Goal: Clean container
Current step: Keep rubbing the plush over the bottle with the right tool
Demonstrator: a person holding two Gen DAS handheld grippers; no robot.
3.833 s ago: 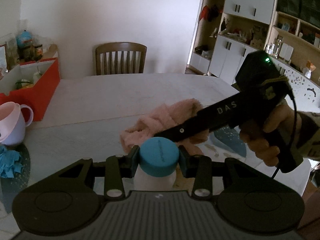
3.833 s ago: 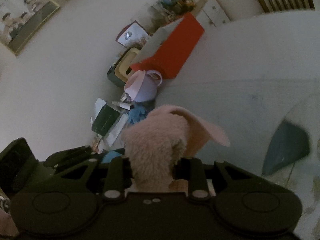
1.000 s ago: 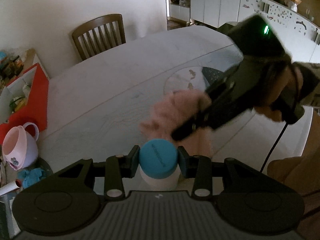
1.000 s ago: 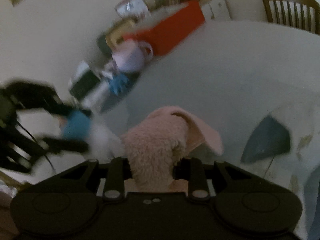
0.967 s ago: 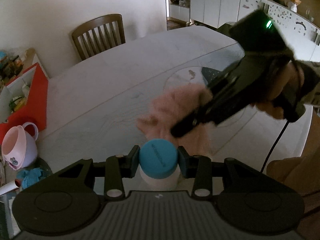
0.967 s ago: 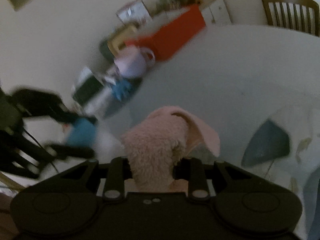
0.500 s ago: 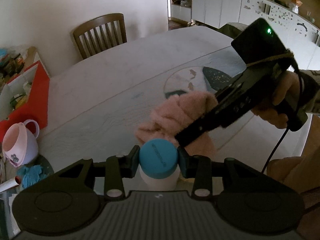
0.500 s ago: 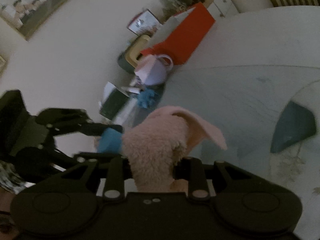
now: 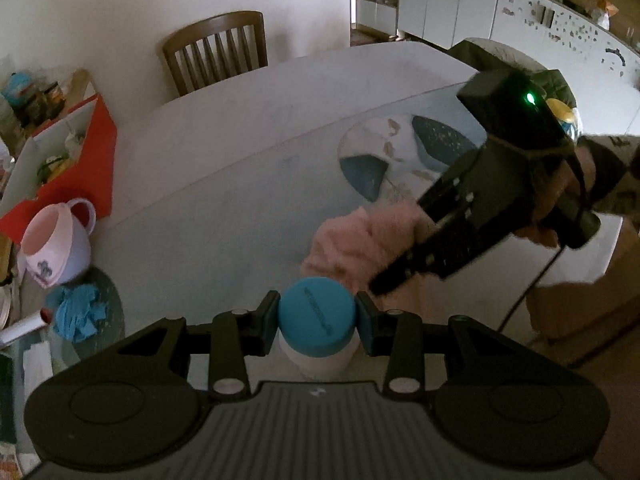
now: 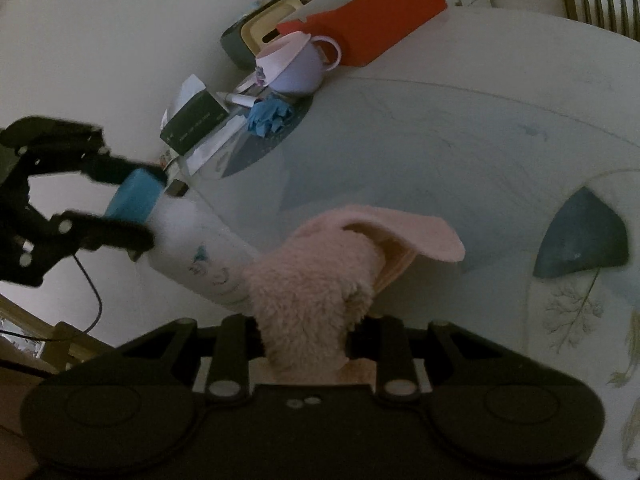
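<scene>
A white container (image 10: pixel 202 254) with a blue lid (image 9: pixel 317 316) is held above the table edge. My left gripper (image 9: pixel 317 322) is shut on its lid; in the right wrist view the left gripper (image 10: pixel 132 208) reaches in from the left. A fluffy pink cloth (image 10: pixel 316 296) is clamped in my shut right gripper (image 10: pixel 306 334). In that view the cloth presses against the lower side of the container's white body. From the left wrist, the pink cloth (image 9: pixel 356 240) and the right gripper (image 9: pixel 460 224) lie just right of and beyond the lid, with a hand on the handle.
A pink and lilac mug (image 9: pixel 56 246), a crumpled blue cloth (image 9: pixel 76 312) and a red box (image 9: pixel 80 160) stand along the table's left side. A round patterned mat (image 9: pixel 396 152) lies mid-table. A wooden chair (image 9: pixel 216 50) is at the far side.
The right gripper with the pink cloth has slid down along the container's body, from near the lid toward its lower part. The left gripper keeps its hold on the lid.
</scene>
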